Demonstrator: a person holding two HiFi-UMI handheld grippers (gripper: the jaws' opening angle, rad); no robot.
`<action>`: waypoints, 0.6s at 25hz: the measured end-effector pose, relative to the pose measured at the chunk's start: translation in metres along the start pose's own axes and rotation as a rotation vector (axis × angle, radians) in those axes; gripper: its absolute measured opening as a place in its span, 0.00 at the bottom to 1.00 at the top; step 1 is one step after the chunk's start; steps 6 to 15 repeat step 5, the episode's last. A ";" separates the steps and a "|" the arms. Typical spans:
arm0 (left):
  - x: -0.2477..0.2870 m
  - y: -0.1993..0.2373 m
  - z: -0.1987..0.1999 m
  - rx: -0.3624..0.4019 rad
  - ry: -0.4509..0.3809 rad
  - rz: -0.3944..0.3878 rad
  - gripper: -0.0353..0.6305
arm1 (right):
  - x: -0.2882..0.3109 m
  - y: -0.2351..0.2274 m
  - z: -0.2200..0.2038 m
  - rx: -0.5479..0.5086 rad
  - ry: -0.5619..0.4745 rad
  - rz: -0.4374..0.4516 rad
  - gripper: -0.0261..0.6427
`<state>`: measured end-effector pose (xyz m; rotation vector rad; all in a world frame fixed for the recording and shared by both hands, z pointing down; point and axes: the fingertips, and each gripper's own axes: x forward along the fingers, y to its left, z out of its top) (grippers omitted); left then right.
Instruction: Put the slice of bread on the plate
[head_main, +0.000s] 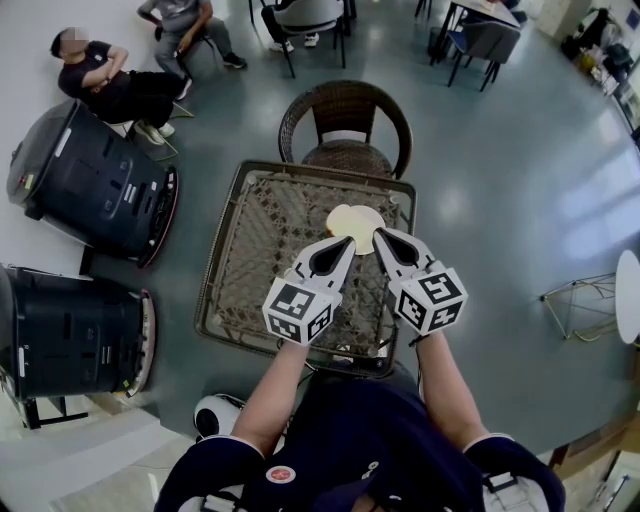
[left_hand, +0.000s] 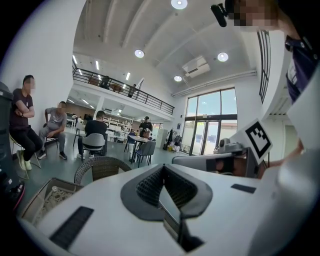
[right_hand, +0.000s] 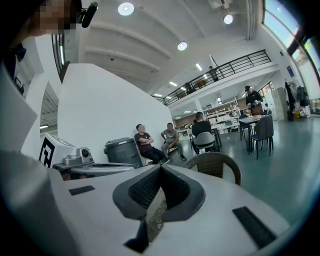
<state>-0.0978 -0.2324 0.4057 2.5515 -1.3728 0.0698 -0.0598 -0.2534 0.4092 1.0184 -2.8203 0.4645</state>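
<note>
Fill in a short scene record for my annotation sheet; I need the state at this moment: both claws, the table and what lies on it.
left claw: shut, empty
right claw: shut, empty
table: square, woven top, under both claws
pale round item: on the table just past the claw tips; plate or bread, cannot tell
chair: wicker, at the table's far side

A square wicker table (head_main: 260, 250) stands just in front of the wicker chair (head_main: 345, 125) — near its chair-side edge lies one pale roundish flat thing (head_main: 352, 222), plate or bread unclear.
</note>
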 end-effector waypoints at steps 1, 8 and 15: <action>0.000 0.000 -0.001 -0.001 0.000 0.000 0.06 | 0.000 0.000 0.000 -0.001 0.000 0.002 0.05; 0.003 -0.001 -0.002 -0.004 -0.001 -0.001 0.06 | 0.001 -0.001 -0.001 -0.003 -0.001 0.008 0.05; 0.003 -0.001 -0.002 -0.004 -0.001 -0.001 0.06 | 0.001 -0.001 -0.001 -0.003 -0.001 0.008 0.05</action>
